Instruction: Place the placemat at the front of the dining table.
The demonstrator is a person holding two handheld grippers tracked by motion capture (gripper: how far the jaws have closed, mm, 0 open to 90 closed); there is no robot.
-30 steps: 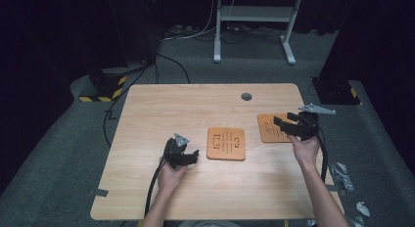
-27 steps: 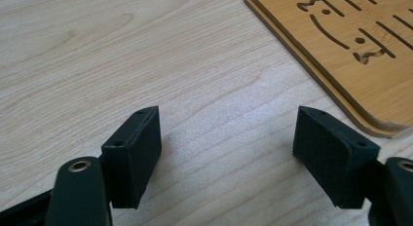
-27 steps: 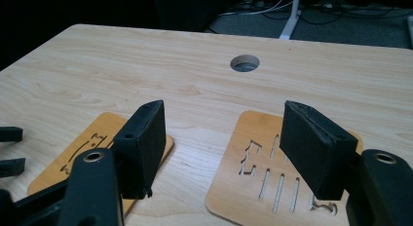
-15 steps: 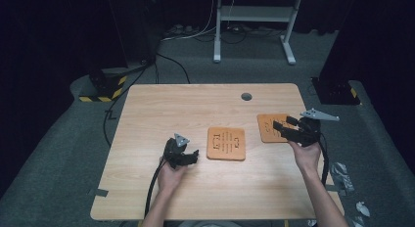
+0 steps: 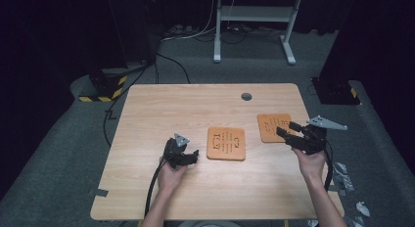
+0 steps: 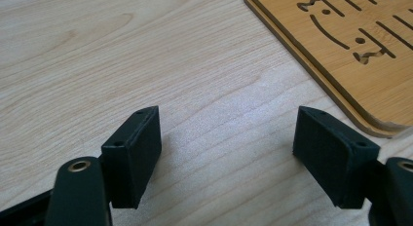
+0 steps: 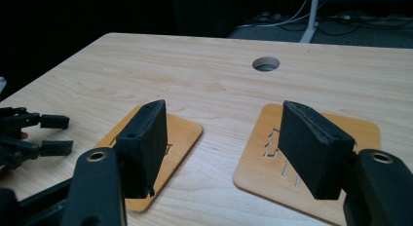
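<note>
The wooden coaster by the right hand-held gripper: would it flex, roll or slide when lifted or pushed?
The right coaster looks like a thin wooden slab with cut-out slots, so probably stiff and light. Lying flat on the smooth table, it would likely slide, not roll.

A pale wooden table (image 5: 161, 109) carries two orange cut-out boards: one board (image 5: 225, 143) lies mid-table, the other board (image 5: 271, 126) just beyond it, nearer the cable hole (image 5: 246, 96).
</note>
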